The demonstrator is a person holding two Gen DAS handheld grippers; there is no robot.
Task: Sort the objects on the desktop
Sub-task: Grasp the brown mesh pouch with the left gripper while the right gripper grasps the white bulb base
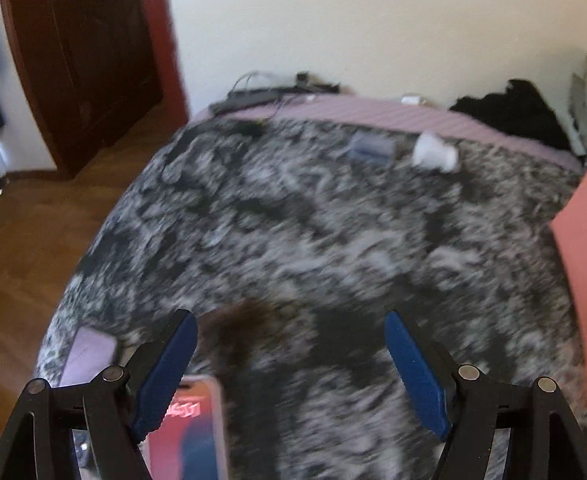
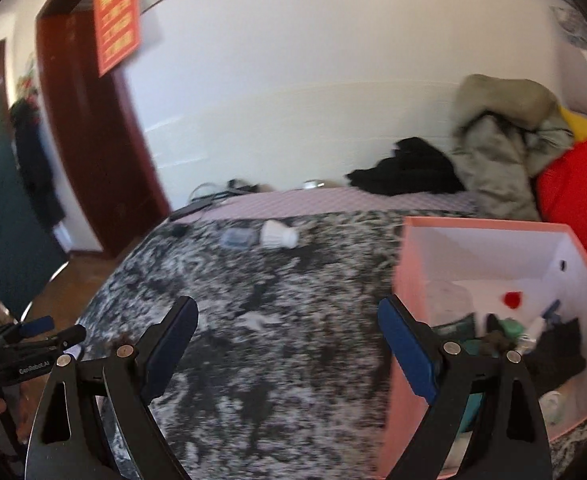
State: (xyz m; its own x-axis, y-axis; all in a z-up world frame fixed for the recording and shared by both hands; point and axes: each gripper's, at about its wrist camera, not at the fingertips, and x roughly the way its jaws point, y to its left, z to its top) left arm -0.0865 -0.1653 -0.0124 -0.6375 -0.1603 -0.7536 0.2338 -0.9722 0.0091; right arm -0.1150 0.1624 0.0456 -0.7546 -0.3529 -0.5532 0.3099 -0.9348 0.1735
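My left gripper is open and empty above a black-and-white mottled blanket. A phone with a red screen lies just below its left finger, beside a dark brown fuzzy item. A white bulb-like object and a small clear blue-grey box lie at the far side; both show in the right wrist view, the bulb and the box. My right gripper is open and empty, left of a pink box that holds several small items.
A heap of clothes and a red cushion lie at the back right. Cables and a dark device sit at the far edge. A dark red door and wooden floor are to the left. The other gripper shows at far left.
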